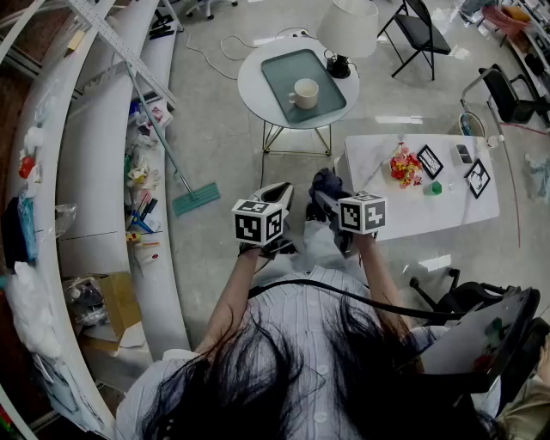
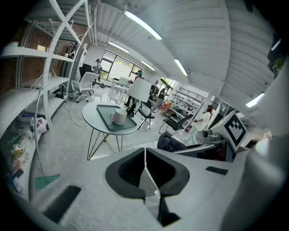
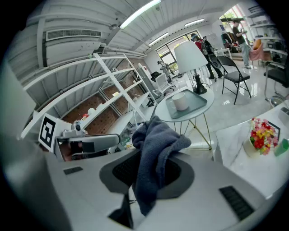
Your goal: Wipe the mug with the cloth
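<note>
Clamping dark blue knitted cloth (image 3: 158, 131) in right hand-held gripper (image 3: 156, 154), left hand-held gripper (image 2: 145, 155) closed empty, facing white ceramic mug (image 1: 304, 93).

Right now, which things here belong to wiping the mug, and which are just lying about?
For the job:
- mug, on the tray
- cloth, pinched in the right tongs
- left tongs, shut and empty

Lying about:
- lamp
- flowers
- picture frame
- mop
- folding chair
</note>
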Tool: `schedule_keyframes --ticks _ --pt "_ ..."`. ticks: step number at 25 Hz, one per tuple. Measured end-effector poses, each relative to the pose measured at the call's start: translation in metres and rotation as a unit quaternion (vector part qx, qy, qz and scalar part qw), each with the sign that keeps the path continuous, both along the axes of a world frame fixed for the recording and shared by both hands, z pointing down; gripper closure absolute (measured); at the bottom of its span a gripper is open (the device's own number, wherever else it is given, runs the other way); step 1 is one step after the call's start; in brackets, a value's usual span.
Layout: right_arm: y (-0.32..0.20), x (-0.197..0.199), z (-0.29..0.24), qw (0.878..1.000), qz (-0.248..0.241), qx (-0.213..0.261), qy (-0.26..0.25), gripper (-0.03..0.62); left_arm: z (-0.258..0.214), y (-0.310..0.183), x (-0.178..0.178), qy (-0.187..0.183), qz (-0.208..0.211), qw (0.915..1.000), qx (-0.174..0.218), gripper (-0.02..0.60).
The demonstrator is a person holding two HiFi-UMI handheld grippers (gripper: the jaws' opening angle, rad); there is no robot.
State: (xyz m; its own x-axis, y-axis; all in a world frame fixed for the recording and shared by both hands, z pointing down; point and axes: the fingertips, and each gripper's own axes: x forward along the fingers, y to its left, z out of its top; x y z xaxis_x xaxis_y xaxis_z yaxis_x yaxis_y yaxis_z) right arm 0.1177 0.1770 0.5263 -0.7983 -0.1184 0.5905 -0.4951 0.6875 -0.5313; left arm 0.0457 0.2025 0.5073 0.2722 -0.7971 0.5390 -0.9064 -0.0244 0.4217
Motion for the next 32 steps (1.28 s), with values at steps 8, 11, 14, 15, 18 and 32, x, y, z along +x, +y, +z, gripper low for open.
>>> schedule_keyframes --ticks 8,11,14,15,18,32 --pt "-0.005 0.000 0.002 1.000 0.008 -0.005 -0.008 0.500 0.009 -0.004 -0.005 0.010 -0.006 0.9999 -0.010 0.558" --pt "-0.013 0.001 0.005 1.000 0.019 -0.009 -0.014 0.500 0.012 -0.008 -0.006 0.012 -0.009 0.9998 -0.013 0.558" --pt "-0.021 0.000 0.008 1.000 0.018 -0.011 -0.013 0.500 0.015 -0.013 -0.010 0.012 -0.012 0.9997 -0.018 0.558" --pt "-0.024 -0.002 0.009 1.000 0.017 -0.010 -0.011 0.500 0.016 -0.016 -0.012 0.012 -0.014 0.9996 -0.020 0.558" --pt "-0.036 -0.008 0.009 1.000 0.013 -0.012 -0.011 0.500 0.020 -0.025 -0.021 0.014 -0.024 0.9992 -0.029 0.558" --pt "-0.118 -0.029 0.032 0.998 -0.018 -0.053 -0.001 0.500 0.038 -0.118 -0.049 0.015 -0.033 0.9979 -0.054 0.558"
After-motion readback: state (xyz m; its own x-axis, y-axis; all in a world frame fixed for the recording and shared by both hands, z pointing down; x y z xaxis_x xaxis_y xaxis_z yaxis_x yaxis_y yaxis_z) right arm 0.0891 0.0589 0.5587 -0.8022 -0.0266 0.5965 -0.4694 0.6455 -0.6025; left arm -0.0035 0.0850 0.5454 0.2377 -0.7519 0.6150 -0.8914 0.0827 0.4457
